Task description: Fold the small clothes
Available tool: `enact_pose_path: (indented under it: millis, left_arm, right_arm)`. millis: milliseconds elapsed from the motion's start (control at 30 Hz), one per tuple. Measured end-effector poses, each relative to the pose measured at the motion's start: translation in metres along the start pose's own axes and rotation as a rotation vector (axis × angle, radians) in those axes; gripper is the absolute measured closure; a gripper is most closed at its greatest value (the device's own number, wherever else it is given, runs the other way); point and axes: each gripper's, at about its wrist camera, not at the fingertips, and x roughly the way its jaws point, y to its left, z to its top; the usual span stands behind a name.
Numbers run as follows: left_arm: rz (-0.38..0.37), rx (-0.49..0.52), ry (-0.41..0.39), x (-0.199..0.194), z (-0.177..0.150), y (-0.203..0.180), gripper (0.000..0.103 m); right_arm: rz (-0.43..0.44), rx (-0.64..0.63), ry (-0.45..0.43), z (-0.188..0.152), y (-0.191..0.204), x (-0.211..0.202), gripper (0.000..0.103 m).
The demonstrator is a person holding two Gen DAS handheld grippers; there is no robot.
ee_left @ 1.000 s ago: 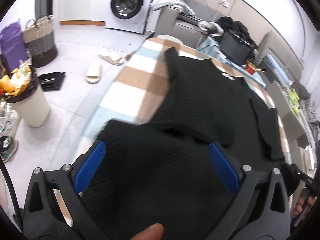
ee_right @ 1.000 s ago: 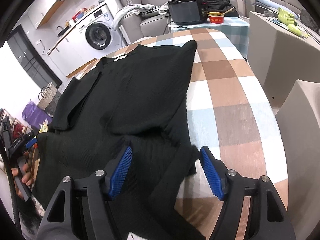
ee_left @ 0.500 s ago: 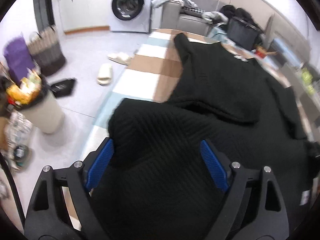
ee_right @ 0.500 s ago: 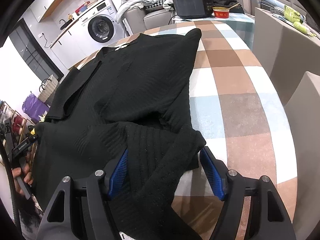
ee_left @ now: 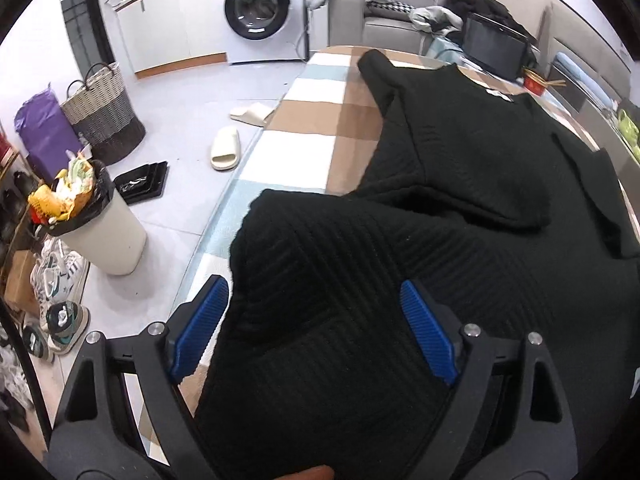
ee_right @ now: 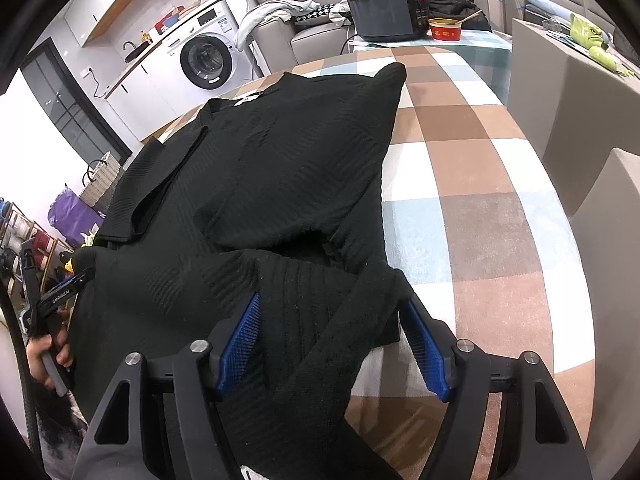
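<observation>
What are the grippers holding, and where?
Nothing looks pinched. The black sweater has its bottom edge lying loose inside the open left gripper and inside the right gripper, whose jaws are closing.

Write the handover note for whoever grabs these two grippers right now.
Left gripper: open, bottom hem of the black sweater bunched between its pads.
Right gripper: jaws closing, hem fabric between them, pads not clearly pressing.
Sweater lies on the checked tablecloth, collar at the far end, both sleeves already folded across the body.
Done: sleeves in, hem started upward.
Left: carry the hem to the collar, flatten.
</observation>
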Motion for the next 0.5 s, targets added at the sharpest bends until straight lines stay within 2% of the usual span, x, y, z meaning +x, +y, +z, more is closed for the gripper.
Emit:
enact_pose_path:
  millis: [33,67,133,167,200,233,300,500]
  left_arm:
    - [-0.006,0.001,-0.001,0.001,0.001,0.000,0.016]
    - [-0.023,-0.005,0.000,0.002,0.002,0.001,0.021]
    - [-0.087,-0.003,0.001,0.004,0.003,-0.001,0.039]
    - [-0.112,0.004,0.000,0.004,0.004,-0.003,0.052]
    - [-0.127,0.015,-0.001,0.003,0.005,-0.006,0.063]
    - [-0.129,0.033,-0.002,0.003,0.006,-0.011,0.065]
    - [-0.123,0.081,-0.007,0.003,0.008,-0.023,0.079]
    - [-0.142,0.101,0.000,0.010,0.019,-0.047,0.080]
  right_arm:
    - [-0.003,-0.005,0.006,0.001,0.001,0.002,0.036]
    - [-0.019,-0.015,0.007,0.001,0.003,0.004,0.043]
    - [-0.044,-0.050,0.001,0.001,0.008,0.006,0.054]
    - [-0.051,-0.062,-0.005,0.001,0.010,0.007,0.069]
    - [-0.047,-0.069,-0.001,0.002,0.011,0.008,0.075]
    - [-0.052,-0.075,0.000,0.003,0.012,0.009,0.078]
    - [-0.064,-0.068,-0.003,0.008,0.012,0.012,0.082]
    - [-0.115,0.047,-0.034,0.033,-0.009,0.021,0.082]
